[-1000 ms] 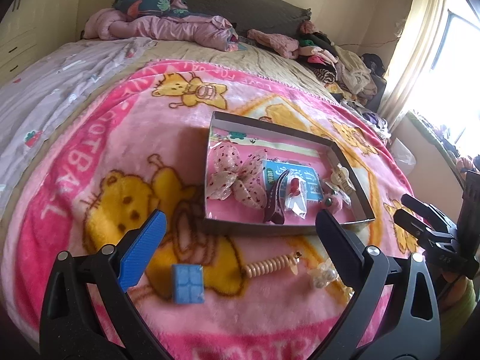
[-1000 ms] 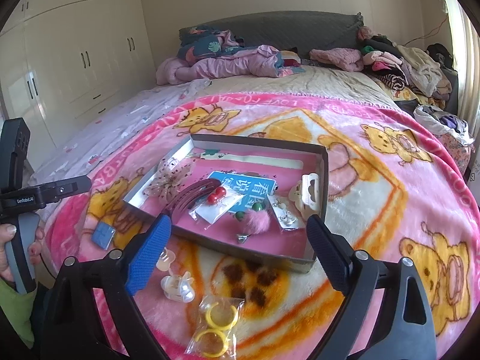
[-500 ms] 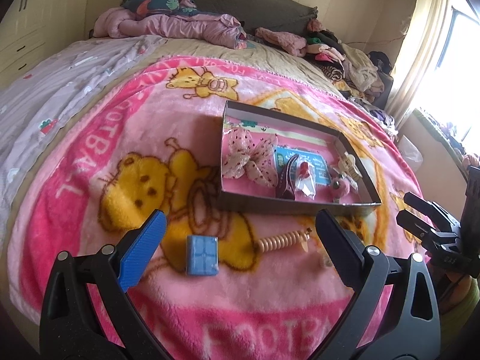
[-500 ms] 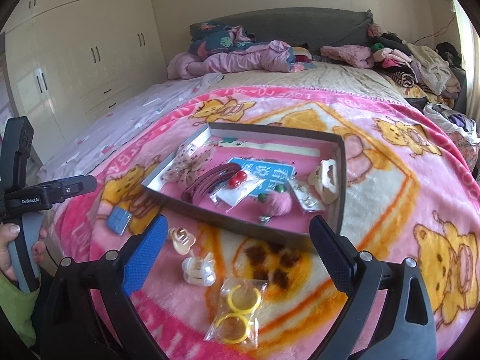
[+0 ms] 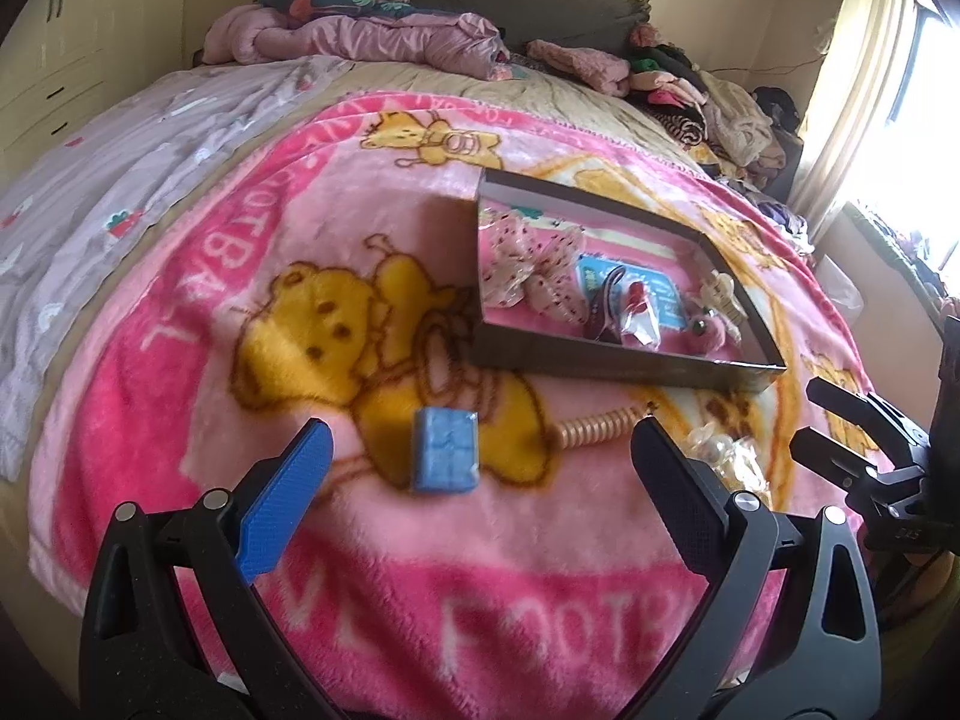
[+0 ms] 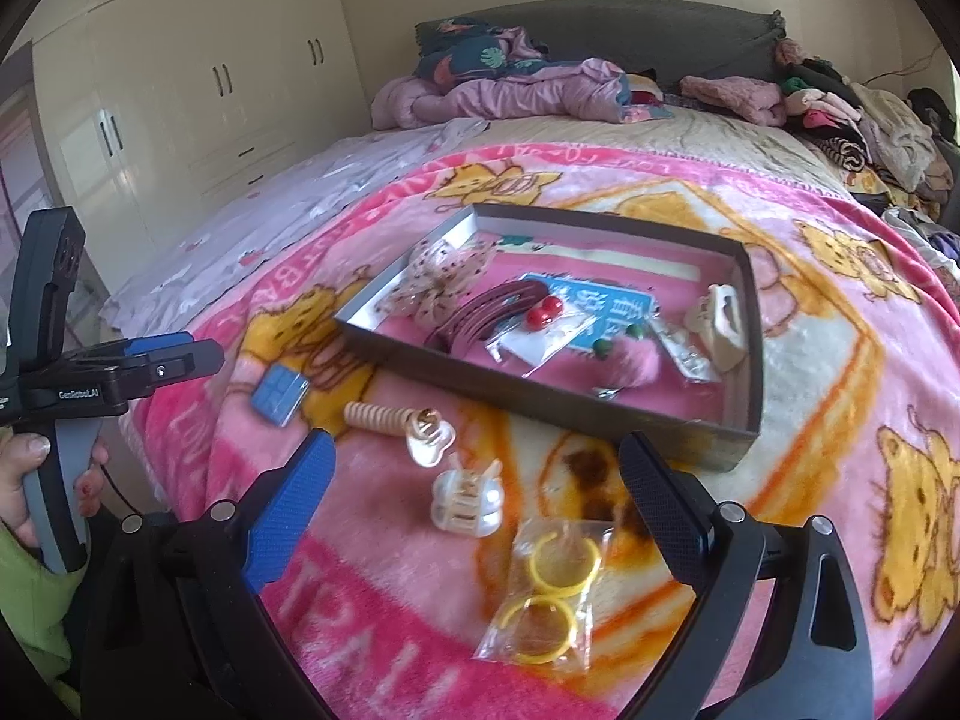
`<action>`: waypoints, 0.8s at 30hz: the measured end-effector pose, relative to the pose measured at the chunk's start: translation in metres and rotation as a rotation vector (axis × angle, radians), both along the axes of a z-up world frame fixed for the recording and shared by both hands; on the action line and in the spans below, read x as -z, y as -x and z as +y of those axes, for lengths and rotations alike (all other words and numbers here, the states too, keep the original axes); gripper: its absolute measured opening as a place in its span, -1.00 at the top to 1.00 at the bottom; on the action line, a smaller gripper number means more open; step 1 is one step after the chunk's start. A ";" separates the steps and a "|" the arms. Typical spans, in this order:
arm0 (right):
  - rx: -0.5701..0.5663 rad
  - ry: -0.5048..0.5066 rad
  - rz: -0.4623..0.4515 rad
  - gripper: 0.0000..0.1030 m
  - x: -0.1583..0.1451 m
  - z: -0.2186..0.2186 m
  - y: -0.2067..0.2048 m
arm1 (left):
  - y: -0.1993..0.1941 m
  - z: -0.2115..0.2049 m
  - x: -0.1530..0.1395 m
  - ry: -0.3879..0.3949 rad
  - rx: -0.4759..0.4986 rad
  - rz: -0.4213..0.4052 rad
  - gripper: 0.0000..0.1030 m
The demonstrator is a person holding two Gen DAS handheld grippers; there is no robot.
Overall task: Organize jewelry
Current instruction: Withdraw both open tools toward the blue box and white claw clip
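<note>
A shallow dark tray [image 5: 624,369] [image 6: 540,405] lies on the pink blanket and holds a dotted bow [image 6: 441,279], a maroon hair clip [image 6: 480,315], red bead earrings in a bag [image 6: 543,315], a blue card, a pink pompom and a cream claw clip [image 6: 723,318]. In front of it lie a blue box [image 5: 445,450] [image 6: 279,393], a beige spiral hair tie [image 5: 594,427] [image 6: 378,417], two clear claw clips [image 6: 465,501] and a bag of yellow rings [image 6: 549,591]. My left gripper [image 5: 477,474] is open and empty above the blue box. My right gripper [image 6: 477,501] is open and empty above the clear clips.
The bed carries a pink bear blanket [image 5: 300,312], a bundled quilt [image 5: 360,39] and piled clothes [image 5: 702,96] at the headboard. White wardrobes [image 6: 180,78] stand to the left. A curtain and window [image 5: 870,90] are at the right. The blanket's front edge is close below both grippers.
Both grippers have pulled back from the tray toward the bed's front edge, so more of the blanket and the loose items shows. Both stayed open. No item moved.
</note>
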State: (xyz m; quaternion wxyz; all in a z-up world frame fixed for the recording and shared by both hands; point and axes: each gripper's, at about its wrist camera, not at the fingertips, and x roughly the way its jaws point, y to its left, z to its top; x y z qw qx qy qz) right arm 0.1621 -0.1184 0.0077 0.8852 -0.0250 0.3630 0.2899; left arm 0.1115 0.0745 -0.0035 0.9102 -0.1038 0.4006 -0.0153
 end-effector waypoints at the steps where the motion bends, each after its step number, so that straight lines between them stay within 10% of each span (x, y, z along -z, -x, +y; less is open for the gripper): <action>1: -0.003 0.000 0.001 -0.80 0.000 0.001 0.001 | 0.001 0.001 0.000 -0.004 -0.002 0.000 -0.77; 24: -0.042 0.077 0.062 -0.68 0.038 0.026 0.000 | -0.002 -0.002 0.048 -0.075 0.015 0.083 -0.77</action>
